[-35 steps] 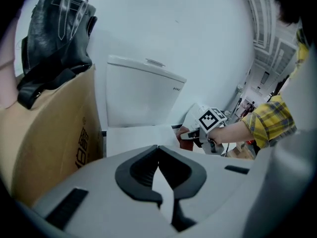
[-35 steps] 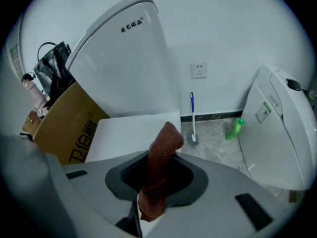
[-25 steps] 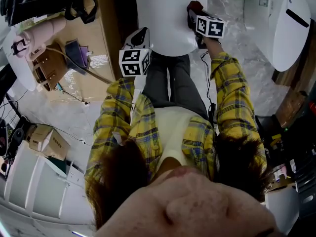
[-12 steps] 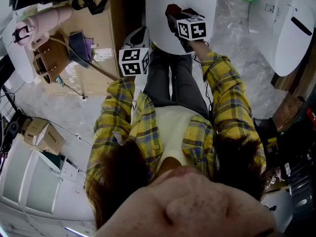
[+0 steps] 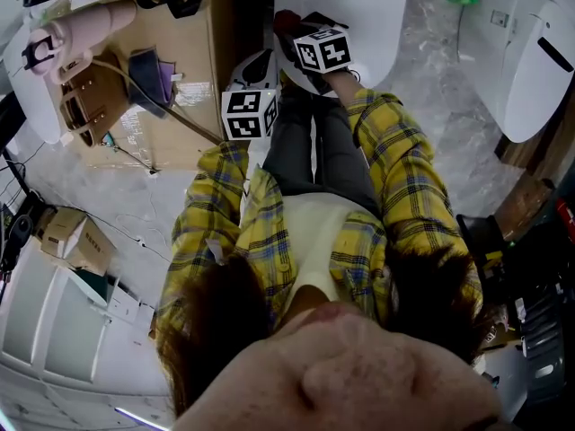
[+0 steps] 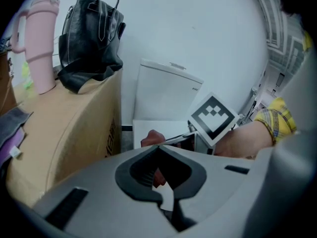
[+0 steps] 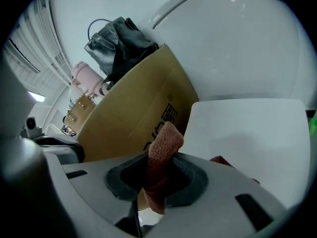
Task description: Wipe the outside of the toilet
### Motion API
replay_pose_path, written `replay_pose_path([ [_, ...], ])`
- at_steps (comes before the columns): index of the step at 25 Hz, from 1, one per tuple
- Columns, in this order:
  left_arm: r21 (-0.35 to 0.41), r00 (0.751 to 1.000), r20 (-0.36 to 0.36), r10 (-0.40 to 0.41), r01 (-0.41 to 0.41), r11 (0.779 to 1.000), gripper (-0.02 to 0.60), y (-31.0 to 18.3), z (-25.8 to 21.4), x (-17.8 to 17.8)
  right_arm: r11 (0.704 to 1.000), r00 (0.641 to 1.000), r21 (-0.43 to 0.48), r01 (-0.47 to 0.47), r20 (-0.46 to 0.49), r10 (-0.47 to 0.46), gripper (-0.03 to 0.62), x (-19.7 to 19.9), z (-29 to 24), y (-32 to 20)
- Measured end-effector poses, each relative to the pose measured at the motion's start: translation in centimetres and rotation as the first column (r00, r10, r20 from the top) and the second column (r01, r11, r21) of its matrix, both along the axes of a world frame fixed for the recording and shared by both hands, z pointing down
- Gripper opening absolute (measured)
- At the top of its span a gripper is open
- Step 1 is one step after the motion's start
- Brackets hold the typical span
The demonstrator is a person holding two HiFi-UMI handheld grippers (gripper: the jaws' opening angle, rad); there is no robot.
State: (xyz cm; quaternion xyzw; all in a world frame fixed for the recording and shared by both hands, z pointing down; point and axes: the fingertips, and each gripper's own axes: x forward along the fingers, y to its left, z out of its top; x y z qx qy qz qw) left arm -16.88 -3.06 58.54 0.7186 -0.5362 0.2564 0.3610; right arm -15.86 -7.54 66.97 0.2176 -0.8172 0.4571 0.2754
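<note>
A white toilet stands at the top of the head view, in front of the person's knees. My right gripper, under its marker cube, is shut on a reddish-brown cloth at the toilet's front left edge. In the right gripper view the cloth sticks up between the jaws, beside the flat white lid. My left gripper hangs lower left of the toilet, apart from it. In the left gripper view its jaws meet with nothing between them, and the toilet tank shows beyond.
A tall cardboard box stands close against the toilet's left side. A pink tumbler and a black bag rest on it. A second white toilet sits to the right. Cables and small boxes lie on the floor at left.
My right gripper has carried the cloth leftward along the toilet's front, from its right side to its left edge. The left gripper has stayed where it was.
</note>
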Motion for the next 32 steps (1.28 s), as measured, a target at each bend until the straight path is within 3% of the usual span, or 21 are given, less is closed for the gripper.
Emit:
replay_pose_path([
  [11,-0.031,0.999,-0.002,0.035,-0.035,0.999,0.009,1.0,1.4,1.2,0.998,0.972,-0.043,-0.055,-0.23,0.043,0.095,5.3,7.3,-0.9],
  [32,-0.018,0.987,-0.01,0.159,-0.159,0.987,0.009,-0.1,1.2,7.3,0.968,0.902,0.002,-0.251,-0.362,0.235,0.095,22.4,8.2,-0.9],
])
